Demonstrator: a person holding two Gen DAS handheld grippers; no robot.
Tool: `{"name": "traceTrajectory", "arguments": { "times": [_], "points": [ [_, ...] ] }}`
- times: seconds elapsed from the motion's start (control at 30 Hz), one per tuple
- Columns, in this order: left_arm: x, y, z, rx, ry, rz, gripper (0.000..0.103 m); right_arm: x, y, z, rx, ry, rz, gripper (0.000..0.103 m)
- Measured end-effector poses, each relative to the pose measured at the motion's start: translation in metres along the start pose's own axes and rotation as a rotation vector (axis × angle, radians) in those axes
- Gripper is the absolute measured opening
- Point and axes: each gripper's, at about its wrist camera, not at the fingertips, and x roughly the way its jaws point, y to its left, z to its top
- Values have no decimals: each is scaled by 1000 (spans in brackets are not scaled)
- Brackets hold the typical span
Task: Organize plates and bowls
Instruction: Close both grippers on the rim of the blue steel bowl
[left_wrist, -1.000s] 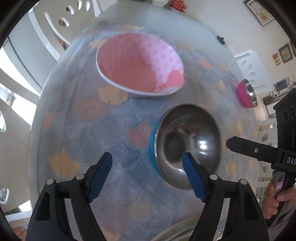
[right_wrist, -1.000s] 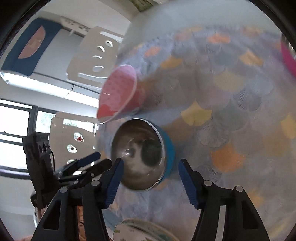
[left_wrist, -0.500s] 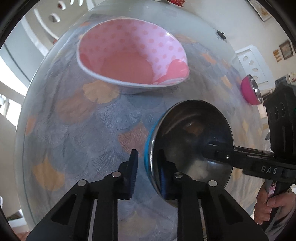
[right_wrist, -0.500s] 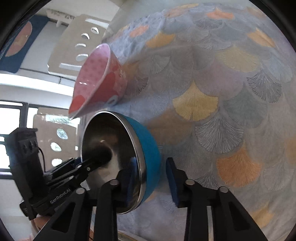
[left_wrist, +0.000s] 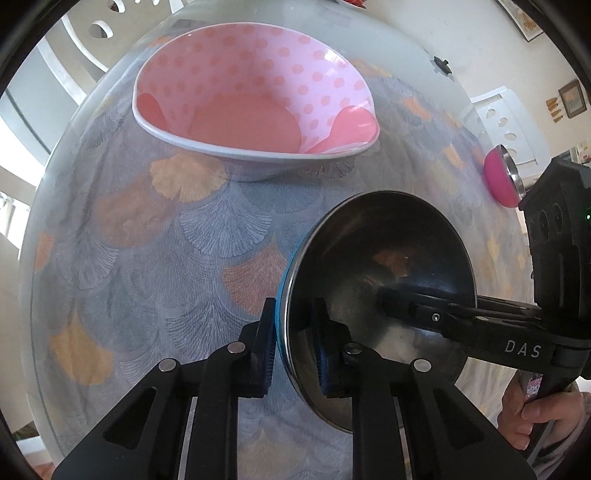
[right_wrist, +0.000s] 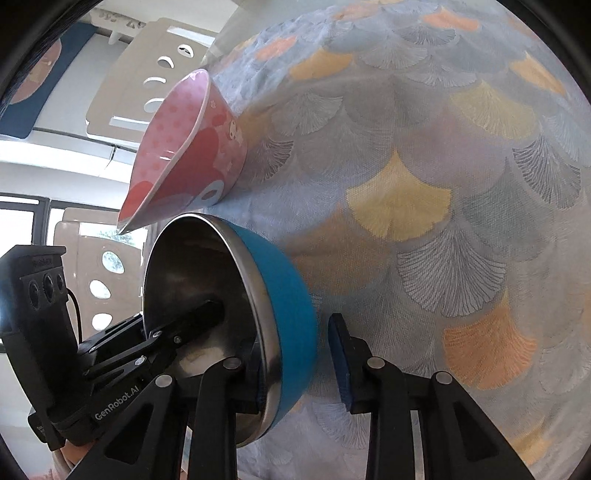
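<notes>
Two hand-held grippers meet at one bowl above a table covered in a fan-patterned cloth (right_wrist: 424, 155). The bowl is stainless steel inside with a blue outer shell (right_wrist: 284, 306), and it is tipped up on its side, its mouth facing the left gripper's side.

The left gripper (left_wrist: 293, 349) pinches the bowl's rim: one blue pad presses the blue outside, the other sits inside the steel wall, and the jaws are closed tight on it. The right gripper (right_wrist: 297, 367) straddles the opposite rim. Its inner finger touches the steel inside, but its outer pad (right_wrist: 341, 363) stands clear of the blue shell with a visible gap, so that hand is not clamping.

Just ahead of both grippers, a pink polka-dot bowl (left_wrist: 255, 99) rests on the cloth, its near rim just beside the steel bowl's upper edge. Farther off to the right of the left gripper, a small magenta bowl (left_wrist: 500, 181) sits near the table edge.

The main risk, in my judgement, is slip. The bowl hangs from a single thin rim pinch on smooth metal, so it could pivot or drop if the left jaws ease before the right ones close. A swing forward could also knock the pink bowl, and a drop onto the table would send the steel bowl rolling.
</notes>
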Motion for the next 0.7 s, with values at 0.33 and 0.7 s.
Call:
{"name": "traceTrajectory", "arguments": {
  "times": [0.33,0.7],
  "points": [
    [-1,-4,0,1,2,7,16,-4,0,-5,-2,-10,14,19],
    [-23,-10,4,-24,-25,-34,15,-24,4,-12,63,-27,36,19]
  ]
}}
